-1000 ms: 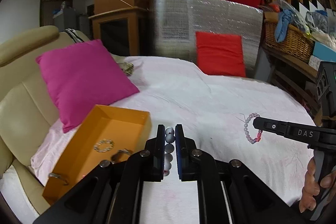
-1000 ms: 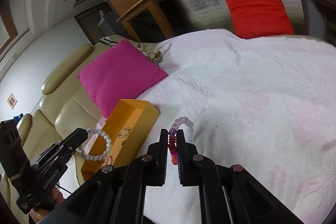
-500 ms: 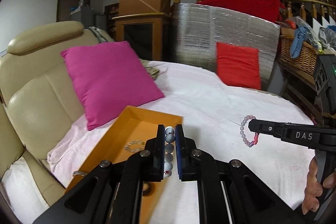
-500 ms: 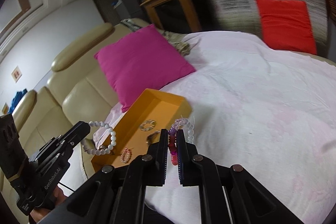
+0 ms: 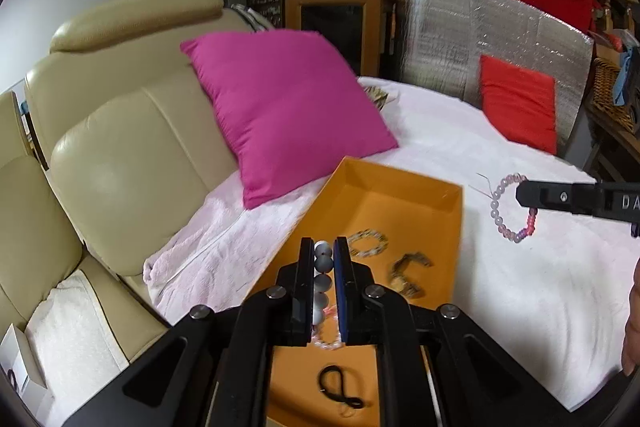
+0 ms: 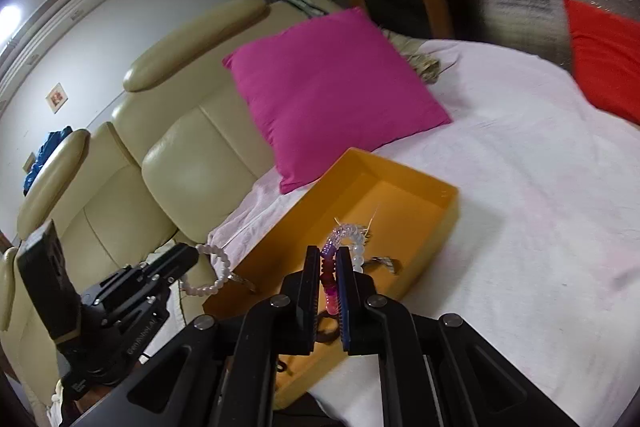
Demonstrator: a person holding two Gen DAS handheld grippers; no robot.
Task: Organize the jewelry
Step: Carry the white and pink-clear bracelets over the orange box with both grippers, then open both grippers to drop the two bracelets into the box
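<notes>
Left gripper (image 5: 324, 259): clamped on round white bead bracelet (image 5: 322, 273)
Right gripper (image 6: 329, 269): clamped on pink-and-clear bead bracelet (image 6: 347, 241)
Box (image 5: 400, 193): orange card, rectangular, at bedsheet's (image 5: 500, 291) sofa-side edge

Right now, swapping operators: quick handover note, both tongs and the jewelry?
Left tongs: shut on the white bead bracelet, over the orange tray.
Right tongs: shut on the pink and clear bracelet, near the tray's edge.
Tray sits on the white cover beside the magenta pillow.
Done: several pieces and a black cord loop already lie in the tray.
Left: release both bracelets into the tray.
</notes>
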